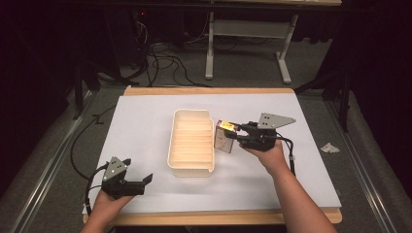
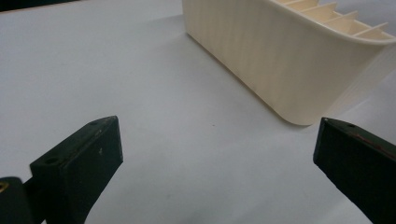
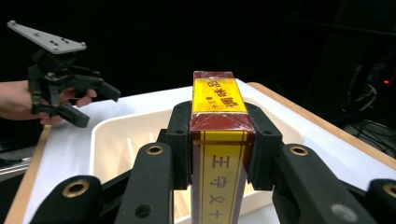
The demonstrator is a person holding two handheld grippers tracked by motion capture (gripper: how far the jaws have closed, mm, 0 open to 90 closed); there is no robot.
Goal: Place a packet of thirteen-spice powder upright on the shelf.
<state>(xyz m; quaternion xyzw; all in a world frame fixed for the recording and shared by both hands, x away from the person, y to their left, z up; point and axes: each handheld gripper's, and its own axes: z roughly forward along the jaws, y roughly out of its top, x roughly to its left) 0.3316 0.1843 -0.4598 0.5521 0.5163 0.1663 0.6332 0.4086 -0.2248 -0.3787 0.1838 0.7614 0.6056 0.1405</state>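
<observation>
The right gripper (image 1: 232, 132) has its fingers (image 3: 180, 140) clamped on the two broad faces of a small rectangular box (image 3: 219, 140), maroon and yellow with printed characters and a glossy wrap, held just beside the right wall of the cream plastic tray (image 1: 172, 141) and, in the high view, apparently clear of the bench (image 1: 301, 184). The box looks light and stiff-cornered, probably thin card under film, so it should take a firm pinch across its flat sides; the film is likely slick, and a grip near the middle of the length, as here, guards against it swivelling. The tray is a smooth, round-cornered moulding with faintly ribbed outer walls and a row of thin cross dividers forming narrow slots, rigid but light enough to slide if nudged. The left gripper (image 1: 141, 183) rests near the bench's front left corner, its fingers (image 2: 88, 158) wide apart and holding nothing, pointed toward the tray's near end. The bench is covered by a matte white sheet.
</observation>
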